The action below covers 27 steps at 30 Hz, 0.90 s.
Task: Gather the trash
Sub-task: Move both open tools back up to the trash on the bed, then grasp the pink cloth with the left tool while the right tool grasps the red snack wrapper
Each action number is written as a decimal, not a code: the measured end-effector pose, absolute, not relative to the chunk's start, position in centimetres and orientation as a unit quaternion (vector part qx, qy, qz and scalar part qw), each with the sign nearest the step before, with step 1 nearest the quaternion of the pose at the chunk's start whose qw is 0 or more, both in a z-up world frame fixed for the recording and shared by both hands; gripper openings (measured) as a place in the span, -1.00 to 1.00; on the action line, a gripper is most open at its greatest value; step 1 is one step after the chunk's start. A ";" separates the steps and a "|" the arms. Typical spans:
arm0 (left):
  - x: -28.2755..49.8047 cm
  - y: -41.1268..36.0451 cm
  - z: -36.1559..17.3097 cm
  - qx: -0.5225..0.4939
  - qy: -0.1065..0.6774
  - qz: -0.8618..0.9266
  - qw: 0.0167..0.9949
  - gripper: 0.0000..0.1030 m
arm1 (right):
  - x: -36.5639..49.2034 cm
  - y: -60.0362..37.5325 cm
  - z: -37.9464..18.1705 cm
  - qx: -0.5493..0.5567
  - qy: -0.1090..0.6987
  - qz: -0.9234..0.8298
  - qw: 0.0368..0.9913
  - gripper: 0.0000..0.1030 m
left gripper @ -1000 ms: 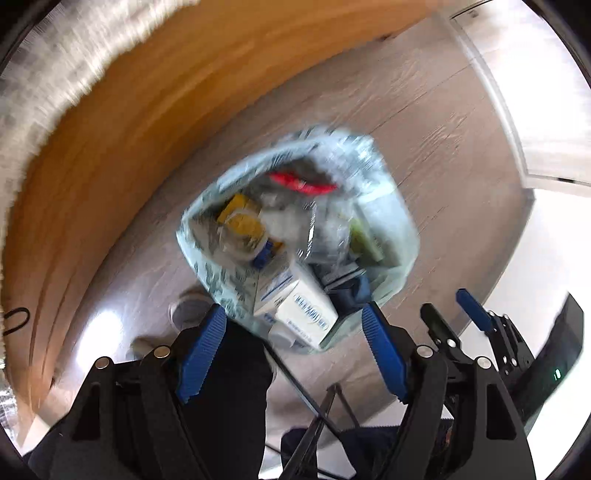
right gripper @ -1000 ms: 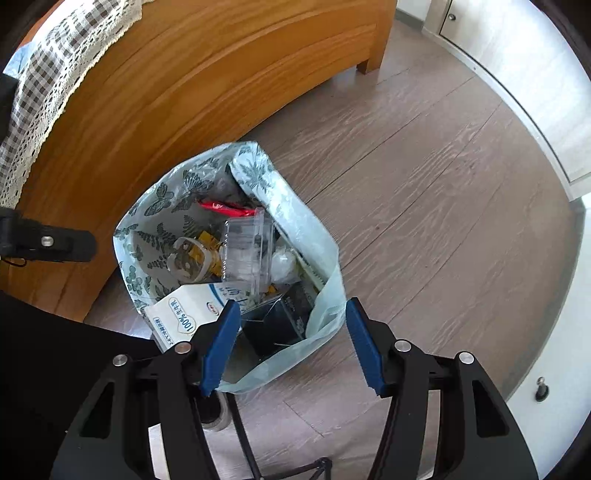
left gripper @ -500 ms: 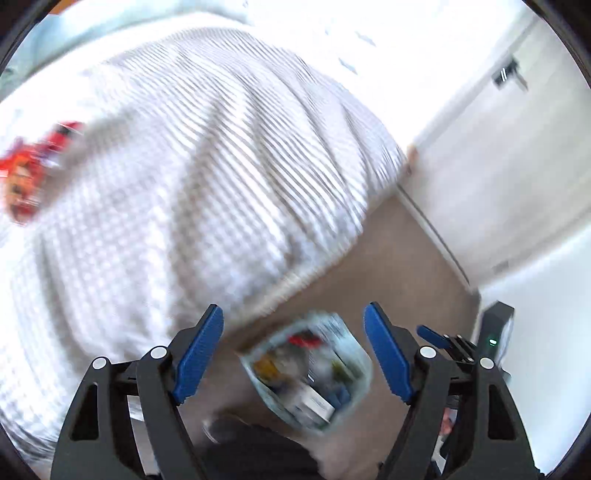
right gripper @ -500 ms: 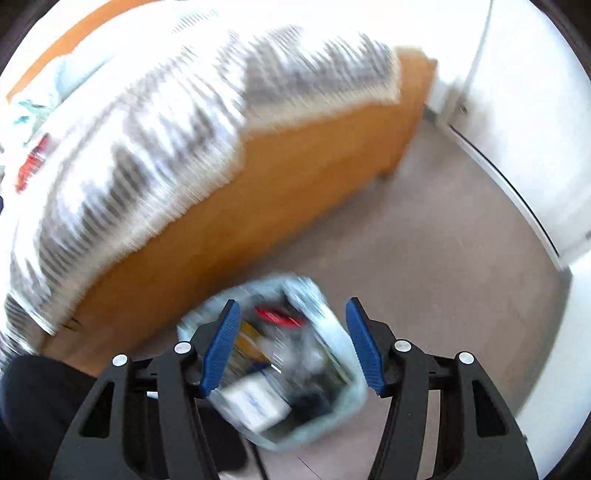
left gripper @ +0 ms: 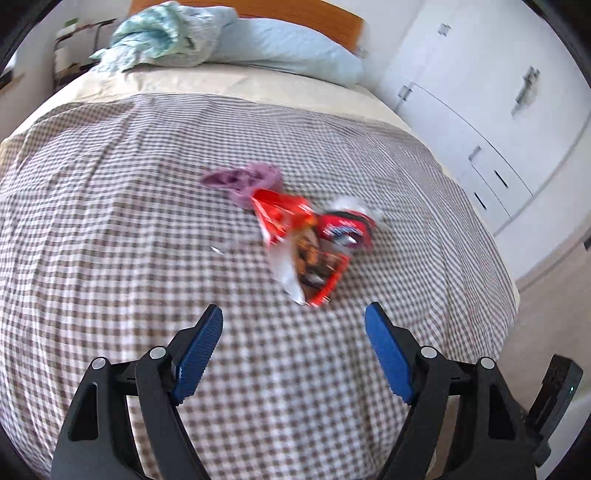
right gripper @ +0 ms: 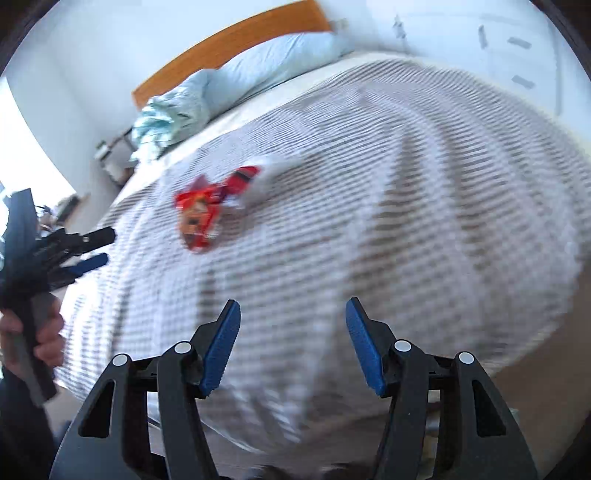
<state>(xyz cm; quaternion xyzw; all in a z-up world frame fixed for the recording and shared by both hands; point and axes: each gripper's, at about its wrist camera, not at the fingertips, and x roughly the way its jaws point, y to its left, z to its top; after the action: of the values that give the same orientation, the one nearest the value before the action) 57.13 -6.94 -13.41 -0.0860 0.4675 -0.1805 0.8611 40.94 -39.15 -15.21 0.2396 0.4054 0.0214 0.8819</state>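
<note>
Red snack wrappers (left gripper: 308, 240) lie in a small pile on the checked bedspread (left gripper: 110, 221), with a crumpled purple wrapper (left gripper: 243, 179) just behind them and a white scrap beside them. My left gripper (left gripper: 293, 325) is open and empty, a short way in front of the pile. In the right wrist view the red wrappers (right gripper: 201, 216) lie far ahead to the left on the bedspread (right gripper: 406, 184). My right gripper (right gripper: 291, 317) is open and empty above the bed's near edge. The left gripper (right gripper: 99, 247) shows at the left edge there. The trash bag is out of view.
Pale blue pillows (left gripper: 288, 48) and a crumpled light cloth (left gripper: 159, 33) lie at the head of the bed by the wooden headboard (right gripper: 229, 40). White cupboards with drawers (left gripper: 480, 122) stand to the right of the bed. A small shelf (left gripper: 74, 48) stands at the far left.
Both grippers have swung up from the open trash bag on the floor to look over the bed. The bag has left both views; the wrappers have come into view.
</note>
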 end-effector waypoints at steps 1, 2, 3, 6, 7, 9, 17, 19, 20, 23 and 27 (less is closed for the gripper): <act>58.0 -5.5 -13.6 -0.099 0.460 -0.165 0.867 0.48 | 42.7 -38.0 -15.7 0.259 0.406 0.043 0.875 0.12; 58.7 -4.3 -13.8 -0.112 0.457 -0.155 0.869 0.48 | 44.4 -36.7 -15.9 0.271 0.403 0.057 0.872 0.12; 59.3 -3.2 -14.2 -0.128 0.458 -0.149 0.867 0.48 | 46.1 -35.5 -16.2 0.278 0.399 0.067 0.871 0.11; 60.5 -1.3 -15.9 -0.160 0.467 -0.142 0.858 0.48 | 50.6 -33.1 -17.0 0.309 0.397 0.082 0.860 0.11; 60.6 -1.1 -16.5 -0.162 0.472 -0.143 0.855 0.48 | 52.1 -32.6 -17.4 0.318 0.395 0.080 0.858 0.11; 60.8 -1.1 -17.0 -0.156 0.479 -0.152 0.850 0.48 | 54.6 -31.6 -17.9 0.327 0.397 0.059 0.855 0.11; 62.1 -0.2 -18.4 -0.140 0.483 -0.136 0.853 0.48 | 58.2 -30.1 -20.7 0.361 0.413 0.043 0.835 -0.78; 62.3 0.3 -18.7 -0.148 0.479 -0.134 0.855 0.48 | 56.4 -30.1 -20.0 0.354 0.392 0.043 0.848 -0.82; 62.3 0.4 -18.8 -0.145 0.476 -0.128 0.858 0.48 | 55.4 -30.3 -19.6 0.358 0.378 0.042 0.853 -0.83; 62.6 0.2 -19.4 -0.133 0.476 -0.119 0.861 0.48 | 52.7 -31.5 -17.8 0.332 0.336 -0.005 0.882 -0.85; 64.7 -2.3 -18.3 -0.088 0.462 -0.134 0.872 0.48 | 50.2 -33.9 -16.0 0.320 0.284 -0.072 0.901 -0.86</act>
<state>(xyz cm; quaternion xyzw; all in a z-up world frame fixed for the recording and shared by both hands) 64.72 -2.27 -18.33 -0.0878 0.4623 -0.1341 0.8721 50.20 -33.87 -15.98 0.3201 0.2835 -0.0718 0.9011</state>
